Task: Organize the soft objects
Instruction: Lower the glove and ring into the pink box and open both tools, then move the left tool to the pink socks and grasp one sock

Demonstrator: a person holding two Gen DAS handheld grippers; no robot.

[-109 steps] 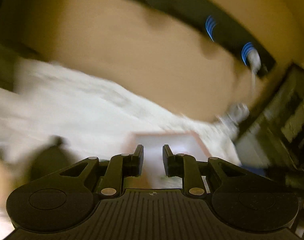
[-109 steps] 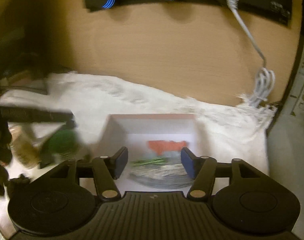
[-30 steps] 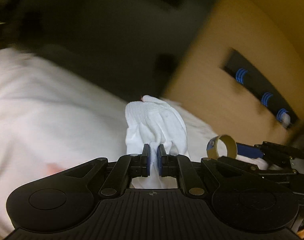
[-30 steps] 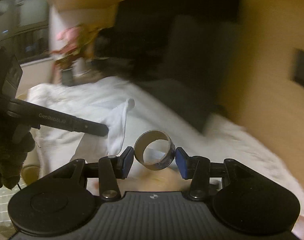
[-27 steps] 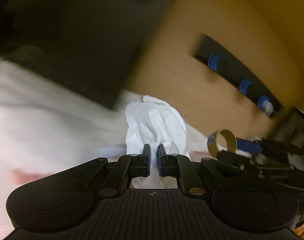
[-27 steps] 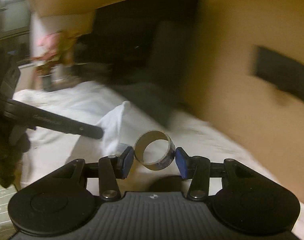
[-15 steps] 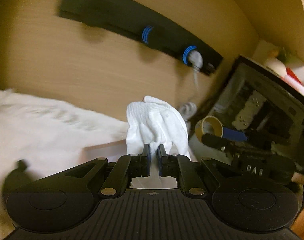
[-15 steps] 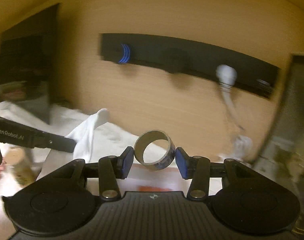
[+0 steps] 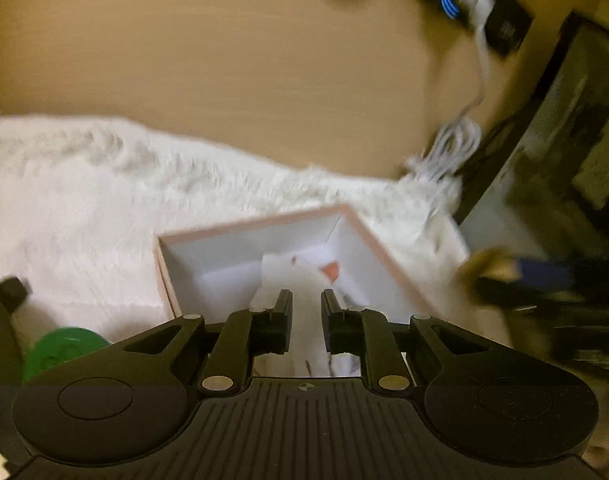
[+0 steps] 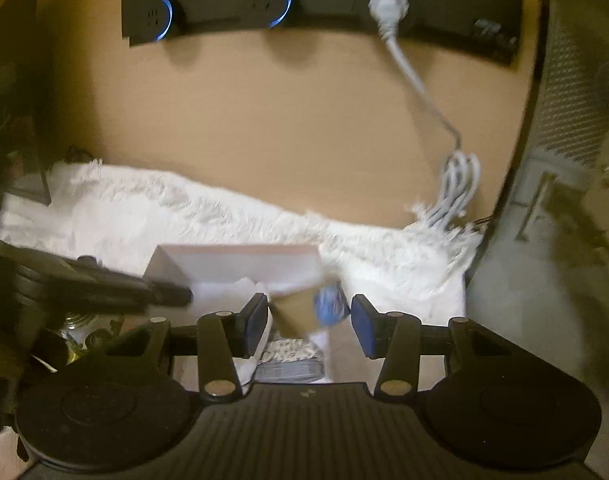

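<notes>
Nearest, the left gripper (image 9: 306, 312) has its jaws spread over a white glove (image 9: 292, 284) in the box (image 9: 240, 227). Beside it, the right gripper's (image 10: 309, 316) spread jaws flank a blurred tape roll (image 10: 304, 307). Beyond lies a white rug (image 10: 136, 208).

We see a black power strip (image 10: 320, 4) with blue-lit sockets mounted on the wooden wall (image 10: 264, 120), a white plug (image 10: 387, 2) seated in it. Its cable (image 10: 456, 188) hangs down in a bundle, reaching the fluffy white rug (image 9: 84, 200). A green round object (image 9: 60, 350) shows at lower left.
</notes>
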